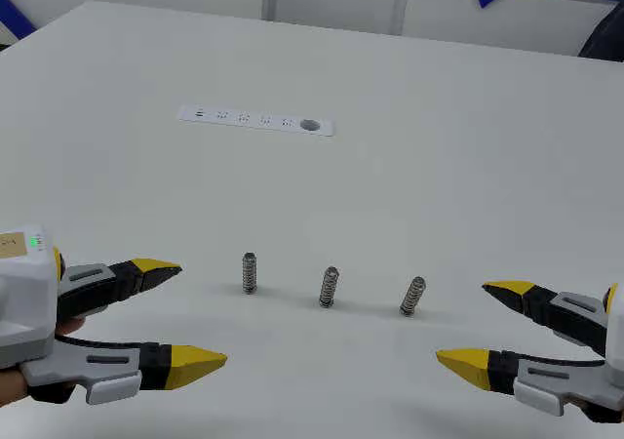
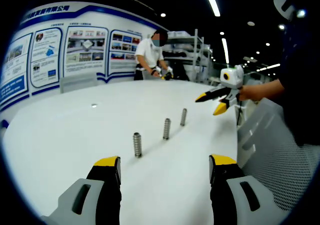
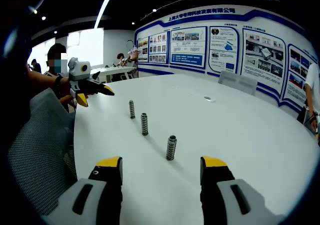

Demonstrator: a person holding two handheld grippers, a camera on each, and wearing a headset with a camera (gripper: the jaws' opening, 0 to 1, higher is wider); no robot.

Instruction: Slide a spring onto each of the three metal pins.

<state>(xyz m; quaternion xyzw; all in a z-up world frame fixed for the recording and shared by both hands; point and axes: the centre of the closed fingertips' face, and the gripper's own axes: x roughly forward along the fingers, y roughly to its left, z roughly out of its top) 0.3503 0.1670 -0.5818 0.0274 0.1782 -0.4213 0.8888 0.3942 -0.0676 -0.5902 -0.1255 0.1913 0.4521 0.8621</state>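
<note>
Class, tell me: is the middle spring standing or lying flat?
Standing. The middle spring rises on end from the table; the head view and both gripper views show it so.

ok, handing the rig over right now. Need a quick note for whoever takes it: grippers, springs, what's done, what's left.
Left gripper: open, empty, just off the left end of the row.
Right gripper: open, empty, just off the right end.
Things: three springs stand upright in a row on the table between the grippers: left spring, middle spring, right spring.
Done: all three appear placed. No bare pin shows, so each is presumably inside its coil.
Left: probably nothing. Check that each spring is seated fully.
</note>
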